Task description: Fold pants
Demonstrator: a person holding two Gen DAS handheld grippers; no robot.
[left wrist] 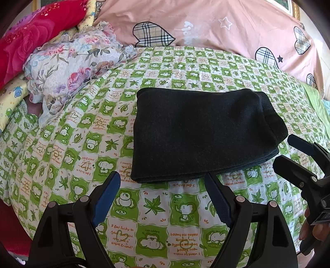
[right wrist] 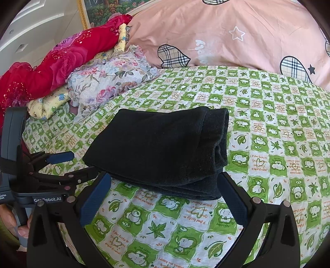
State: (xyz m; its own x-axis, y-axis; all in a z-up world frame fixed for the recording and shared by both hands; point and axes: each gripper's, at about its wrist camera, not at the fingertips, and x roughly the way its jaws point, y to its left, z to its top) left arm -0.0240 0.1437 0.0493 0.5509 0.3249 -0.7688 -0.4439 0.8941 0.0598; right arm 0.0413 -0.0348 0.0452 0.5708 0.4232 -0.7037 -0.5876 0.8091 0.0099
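Note:
The dark pants (left wrist: 204, 132) lie folded into a thick rectangle on the green-and-white patterned bedsheet (left wrist: 156, 208). They also show in the right wrist view (right wrist: 160, 150). My left gripper (left wrist: 163, 179) is open and empty, just short of the pants' near edge. My right gripper (right wrist: 165, 179) is open and empty, its fingertips at the near edge of the folded stack. The right gripper also shows at the right in the left wrist view (left wrist: 288, 150), and the left gripper at the left in the right wrist view (right wrist: 82, 162).
A pink duvet with plaid hearts (left wrist: 226, 26) is piled at the back. A floral cloth (left wrist: 76, 64), a red rose blanket (left wrist: 26, 39) and a yellow cloth (right wrist: 47, 103) are heaped at the back left. A framed picture (right wrist: 99, 10) hangs behind.

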